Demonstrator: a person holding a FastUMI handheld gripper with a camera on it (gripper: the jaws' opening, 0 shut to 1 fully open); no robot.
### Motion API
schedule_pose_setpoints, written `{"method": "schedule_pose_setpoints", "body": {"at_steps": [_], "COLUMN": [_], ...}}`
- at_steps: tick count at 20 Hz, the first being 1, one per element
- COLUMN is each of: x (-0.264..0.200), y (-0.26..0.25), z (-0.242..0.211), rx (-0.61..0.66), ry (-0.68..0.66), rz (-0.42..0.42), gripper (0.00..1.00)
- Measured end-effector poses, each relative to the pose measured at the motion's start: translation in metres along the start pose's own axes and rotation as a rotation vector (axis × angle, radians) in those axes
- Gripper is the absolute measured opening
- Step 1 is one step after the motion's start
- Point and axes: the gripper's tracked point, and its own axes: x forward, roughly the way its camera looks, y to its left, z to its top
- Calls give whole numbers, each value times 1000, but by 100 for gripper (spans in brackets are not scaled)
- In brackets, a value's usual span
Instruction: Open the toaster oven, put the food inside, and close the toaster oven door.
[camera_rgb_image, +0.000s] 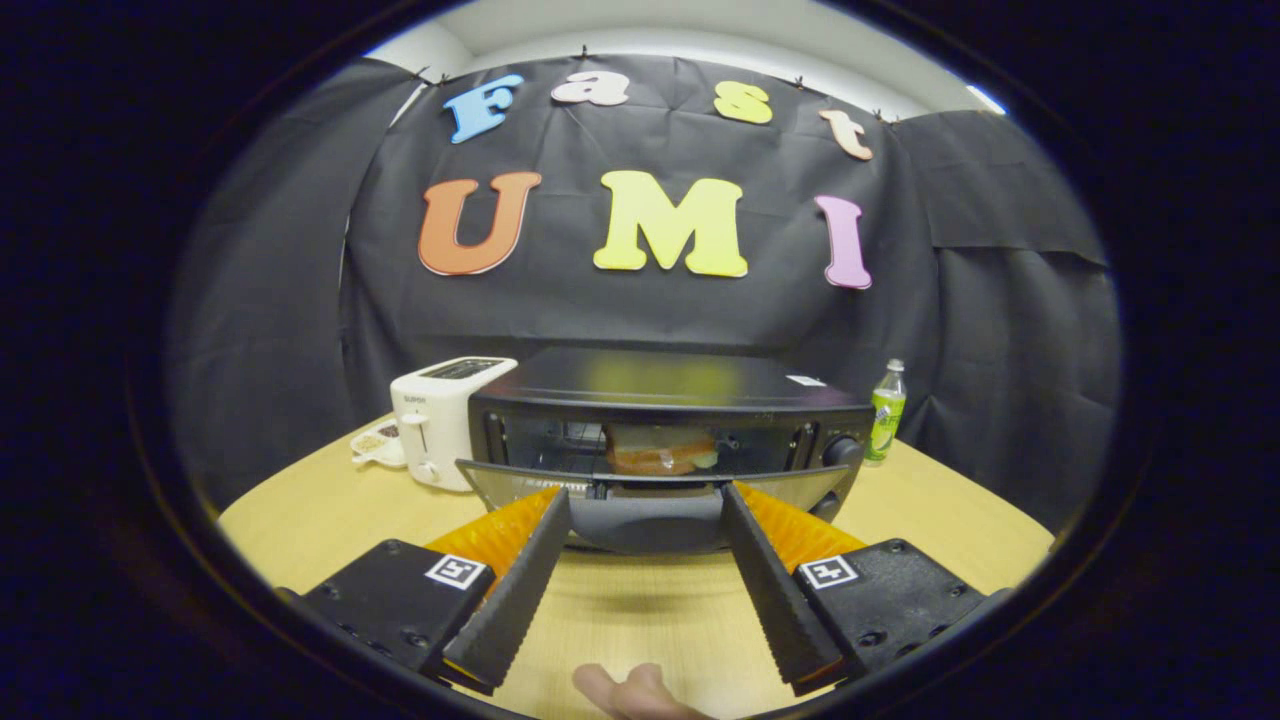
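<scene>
Toaster oven sits center frame on the wooden table, black body, door dropped partway open and tilted toward the camera. Food is inside, visible through the opening at center (looks like a sandwich or toast, brownish, can't tell more). Door handle is the grey bar along the door's front edge, lower center.

Gripper is spread wide, nothing clamped. Its two black ribbed fingers run up from the lower frame and flank the handle, one tip at each end of it; whether the tips actually touch the door, can't tell. Orange ribbed parts sit outboard of each finger, black mounts with square markers below them.

Control knob on the oven's right front.

White pop-up toaster stands just left of the oven, with a small white dish of something beside it further left. Green bottle with a white cap stands right of the oven, near the table's back edge.

A fingertip or two of a person's hand shows at bottom center, between the finger bases.
</scene>
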Motion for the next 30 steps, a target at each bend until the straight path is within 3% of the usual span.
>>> {"method": "schedule_pose_setpoints", "body": {"at_steps": [5, 10, 11, 17, 22, 25, 30], "x": [-10, -53, -43, -98, -161, -196, -213], "y": [6, -1, 7, -12, -13, -45, -76], "z": [36, 121, 120, 205, 195, 182, 166], "rx": [37, 45, 57, 79, 54, 81, 113], "ry": [-6, -109, -113, -188, -228, -255, -233], "rz": [41, 34, 30, 10, 49, -10, 2], "gripper": [99, 99, 99, 98, 98, 98, 99]}}
